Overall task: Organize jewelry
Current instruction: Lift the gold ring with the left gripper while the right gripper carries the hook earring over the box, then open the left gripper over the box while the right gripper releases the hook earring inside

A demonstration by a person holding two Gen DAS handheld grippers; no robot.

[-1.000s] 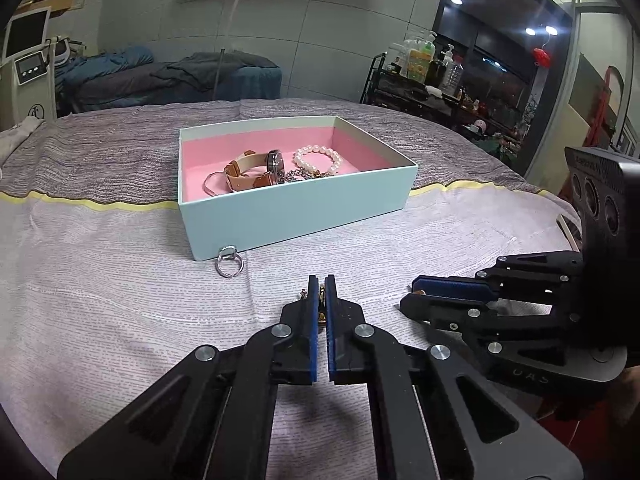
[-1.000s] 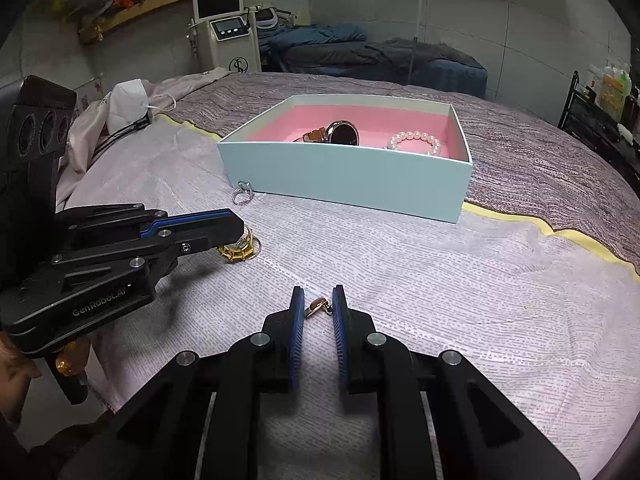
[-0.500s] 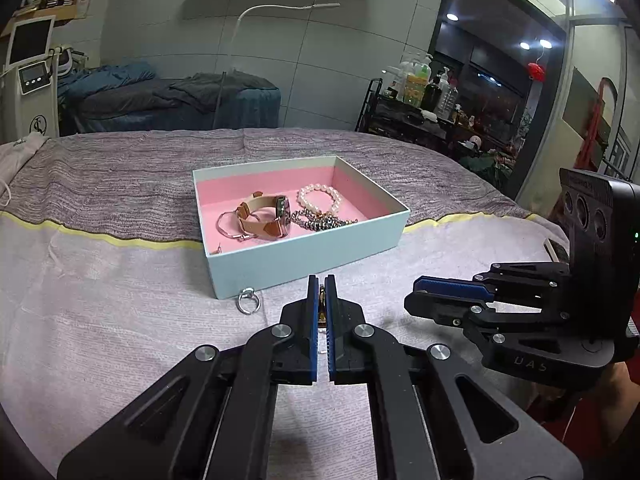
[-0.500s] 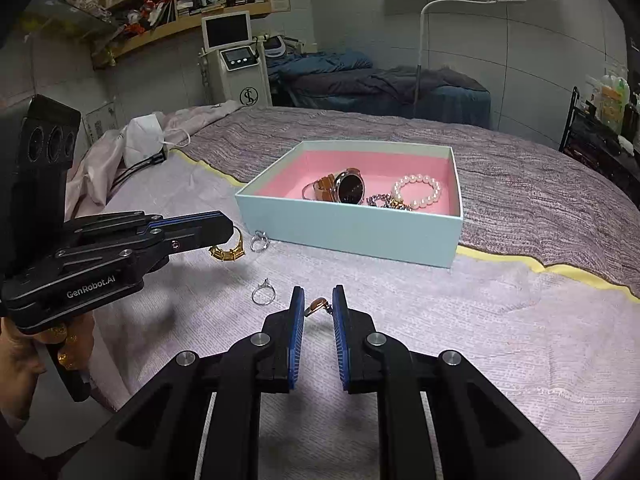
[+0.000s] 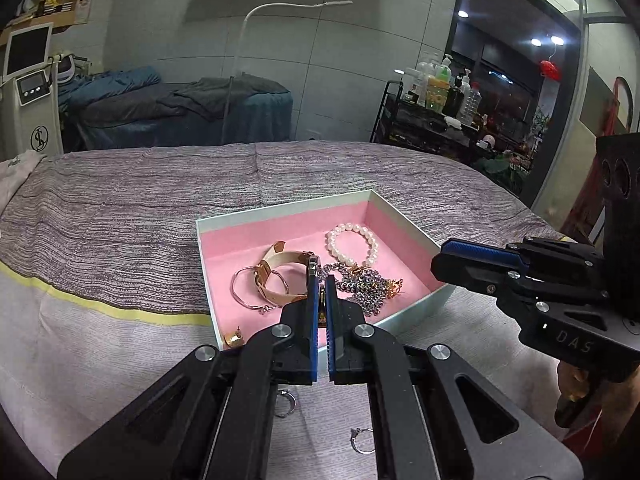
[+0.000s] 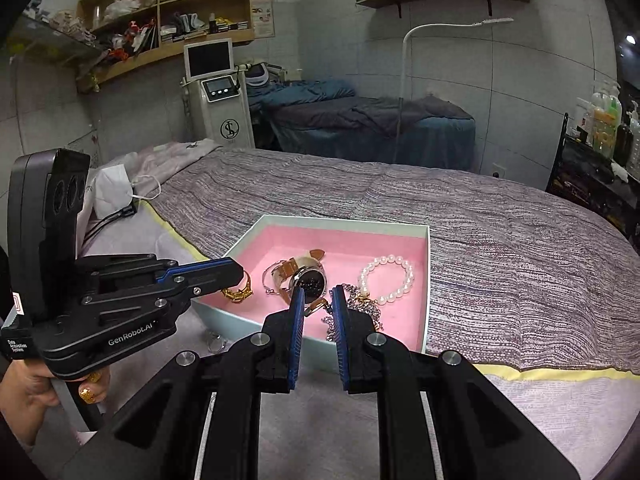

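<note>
A mint box with pink lining [image 5: 404, 316] [image 6: 426, 280] sits on the bed. In it lie a tan-strap watch [image 5: 276, 276] [image 6: 308, 280], a pearl bracelet [image 5: 352, 242] [image 6: 386, 280], a silver chain [image 5: 368, 288] [image 6: 354, 308], a thin bangle [image 5: 242, 292] and a gold earring [image 5: 232, 338]. My left gripper [image 5: 320, 280] is shut on a gold ring [image 6: 238, 292], held above the box's near-left corner. My right gripper [image 6: 316, 292] is shut on a small gold earring [image 6: 316, 306] above the box's front edge.
Two silver rings [image 5: 284, 402] [image 5: 362, 440] lie on the white cloth in front of the box. A yellow seam [image 5: 100, 306] divides that cloth from the grey-purple blanket [image 6: 500, 232]. A white mask [image 6: 112, 192] lies far left.
Both grippers have risen and moved forward from the cloth to above the box, each carrying its piece. The box now appears closer and seen from above.
</note>
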